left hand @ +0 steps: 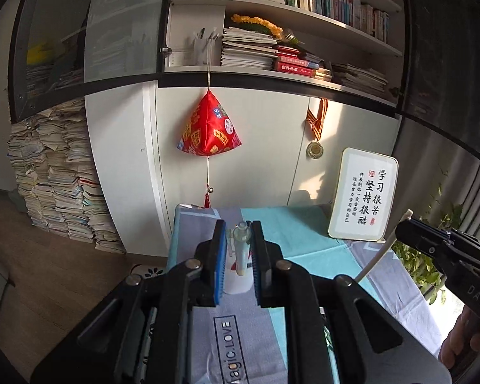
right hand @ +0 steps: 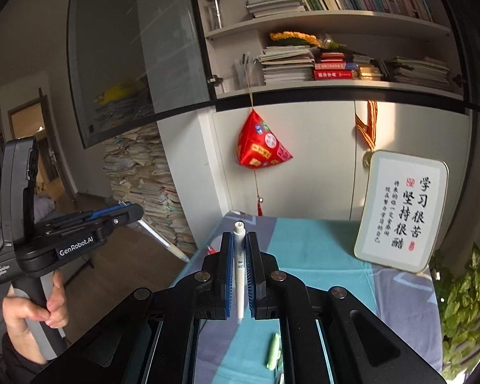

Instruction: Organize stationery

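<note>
Home study: crammed bookshelves (left hand: 304,32), stacked papers (left hand: 57,176)

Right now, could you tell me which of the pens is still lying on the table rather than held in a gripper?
The light green pen lies on the tablecloth; the white pen sits clamped in the right gripper.

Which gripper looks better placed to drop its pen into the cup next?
Probably the left gripper: its clear pen hangs directly over the white cup. The right gripper holds its white pen off to the side, with no cup in its view.

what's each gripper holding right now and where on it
Right gripper clamps a white pen around its upper barrel. Left gripper clamps a clear pen near its top.
</note>
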A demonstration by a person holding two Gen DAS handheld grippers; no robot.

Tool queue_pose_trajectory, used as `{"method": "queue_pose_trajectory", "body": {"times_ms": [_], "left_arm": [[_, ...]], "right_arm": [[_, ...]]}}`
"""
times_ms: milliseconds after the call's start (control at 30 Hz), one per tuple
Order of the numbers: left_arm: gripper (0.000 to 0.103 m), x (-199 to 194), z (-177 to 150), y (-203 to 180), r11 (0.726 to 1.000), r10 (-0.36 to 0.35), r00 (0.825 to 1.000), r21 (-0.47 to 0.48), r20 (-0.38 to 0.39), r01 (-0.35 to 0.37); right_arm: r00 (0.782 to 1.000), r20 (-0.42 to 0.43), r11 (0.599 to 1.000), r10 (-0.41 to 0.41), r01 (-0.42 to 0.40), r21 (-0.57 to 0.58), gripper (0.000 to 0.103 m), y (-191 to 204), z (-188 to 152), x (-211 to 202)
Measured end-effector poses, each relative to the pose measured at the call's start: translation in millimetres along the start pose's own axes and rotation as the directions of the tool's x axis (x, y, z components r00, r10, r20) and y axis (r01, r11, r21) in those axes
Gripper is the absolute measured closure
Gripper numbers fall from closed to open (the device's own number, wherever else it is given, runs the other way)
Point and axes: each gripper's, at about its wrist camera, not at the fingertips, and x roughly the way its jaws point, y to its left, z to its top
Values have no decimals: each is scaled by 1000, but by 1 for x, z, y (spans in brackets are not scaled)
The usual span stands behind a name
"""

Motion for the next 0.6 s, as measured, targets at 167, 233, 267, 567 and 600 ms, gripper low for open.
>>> {"method": "queue_pose_trajectory", "body": {"times_ms": [167,233,267,567,600], "left_arm": [[90,37,11,6,1000,-9,1000,-9,-22,9],[90,54,9,7,1000,-4,999,-11,-44,3],[90,64,7,9,1000,-1,999,-9,-54,0],[90,117,-10,24,1000,-5,991,-22,-136,2],[90,120,-12,24,1000,-4,990,-18,-142,1]], "right_arm": [[999,35,999,18,-17,-27,95,15,30,37],[999,48,999,11,-9,-37,95,19,38,52],[999,49,999,13,-11,-39,95,20,42,60],[999,42,1000,27,-27,-4,95,16,49,129],[999,34,1000,22,-22,-4,95,16,47,136]]}}
